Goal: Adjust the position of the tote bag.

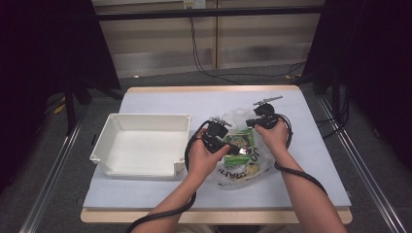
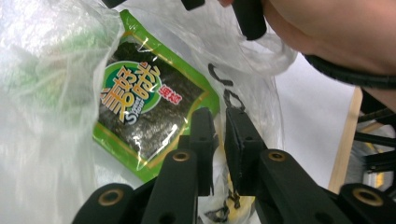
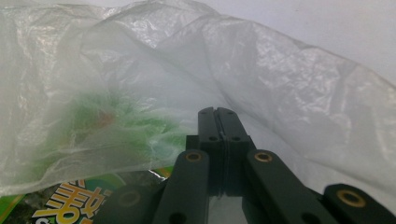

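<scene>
A clear plastic bag (image 1: 257,165) with black lettering lies on the table, right of centre, and holds green seaweed snack packets (image 1: 240,138). My left gripper (image 1: 237,148) reaches into the bag's mouth. In the left gripper view its jaws (image 2: 220,112) stand a narrow gap apart, with one seaweed packet (image 2: 144,98) just behind and left of them; I see nothing pressed between the pads. My right gripper (image 1: 251,122) is at the bag's far edge. Its jaws (image 3: 217,111) are pressed together on the bag's film (image 3: 280,84), holding it up. A packet (image 3: 65,205) shows below.
A white rectangular tray (image 1: 145,116) stands on the left half of the pale table (image 1: 194,99). Cables trail from both grippers along the forearms. The table's wooden front edge is near the person's elbows.
</scene>
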`<action>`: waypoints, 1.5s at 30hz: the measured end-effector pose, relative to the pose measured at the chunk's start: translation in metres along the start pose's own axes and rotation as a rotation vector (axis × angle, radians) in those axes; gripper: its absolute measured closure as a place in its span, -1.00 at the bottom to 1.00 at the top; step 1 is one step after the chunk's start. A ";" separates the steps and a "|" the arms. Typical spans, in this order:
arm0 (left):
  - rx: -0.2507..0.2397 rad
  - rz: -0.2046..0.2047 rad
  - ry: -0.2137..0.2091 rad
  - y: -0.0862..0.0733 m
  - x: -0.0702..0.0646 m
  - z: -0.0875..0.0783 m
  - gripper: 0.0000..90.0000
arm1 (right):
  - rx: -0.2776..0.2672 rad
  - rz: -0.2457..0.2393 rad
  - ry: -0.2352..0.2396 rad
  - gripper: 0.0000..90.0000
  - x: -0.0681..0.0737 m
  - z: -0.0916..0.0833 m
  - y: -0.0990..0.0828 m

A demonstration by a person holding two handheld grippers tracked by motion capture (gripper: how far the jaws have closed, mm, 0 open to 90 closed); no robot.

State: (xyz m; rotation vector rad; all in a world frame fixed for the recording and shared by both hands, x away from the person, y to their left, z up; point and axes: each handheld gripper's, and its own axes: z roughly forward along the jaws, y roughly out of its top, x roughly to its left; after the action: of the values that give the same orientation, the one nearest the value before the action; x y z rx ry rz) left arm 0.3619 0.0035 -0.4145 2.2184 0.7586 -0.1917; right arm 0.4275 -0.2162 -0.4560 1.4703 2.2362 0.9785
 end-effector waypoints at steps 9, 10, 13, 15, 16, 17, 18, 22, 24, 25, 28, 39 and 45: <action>0.025 -0.052 0.028 0.016 0.022 0.010 0.89 | -0.003 -0.009 0.012 0.99 0.001 -0.003 0.000; 0.024 -0.053 0.038 0.017 0.025 0.011 0.89 | -0.002 -0.009 0.019 0.99 0.001 -0.003 0.000; 0.033 -0.069 0.046 0.019 0.032 0.015 0.91 | -0.001 -0.005 0.029 0.98 0.001 -0.002 -0.002; 0.038 -0.084 0.058 0.019 0.039 0.017 0.95 | 0.004 -0.005 0.030 0.98 0.001 -0.002 -0.003; 0.032 -0.098 0.063 0.019 0.040 0.019 0.95 | 0.002 -0.004 0.028 0.98 0.001 -0.002 -0.003; 0.037 -0.090 0.076 0.020 0.044 0.018 0.95 | -0.003 -0.007 0.032 0.98 0.000 -0.002 -0.003; 0.030 -0.103 0.081 0.020 0.045 0.019 0.97 | -0.002 -0.008 0.031 0.97 0.000 -0.002 -0.003; 0.041 -0.105 0.108 0.022 0.052 0.022 1.00 | 0.000 0.000 0.035 0.96 -0.003 -0.002 -0.004; 0.037 -0.113 0.124 0.022 0.056 0.023 1.00 | 0.000 0.000 0.035 0.96 -0.004 -0.002 -0.004; 0.037 -0.120 0.136 0.023 0.058 0.024 1.00 | -0.001 -0.001 0.036 0.96 -0.004 -0.002 -0.004; 0.019 -0.145 0.166 0.023 0.062 0.028 1.00 | 0.003 -0.005 0.034 0.96 -0.005 -0.002 -0.004; 0.030 -0.164 0.215 0.022 0.079 0.030 1.00 | 0.006 -0.001 0.026 0.95 -0.012 0.002 -0.007; 0.030 -0.149 0.236 0.024 0.078 0.035 1.00 | 0.012 -0.015 0.046 0.95 -0.011 0.006 -0.010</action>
State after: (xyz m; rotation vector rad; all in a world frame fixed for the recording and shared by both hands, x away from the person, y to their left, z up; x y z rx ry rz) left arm 0.4425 0.0018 -0.4520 2.2385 1.0569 -0.0136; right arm 0.4287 -0.2266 -0.4681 1.4481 2.2859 1.0062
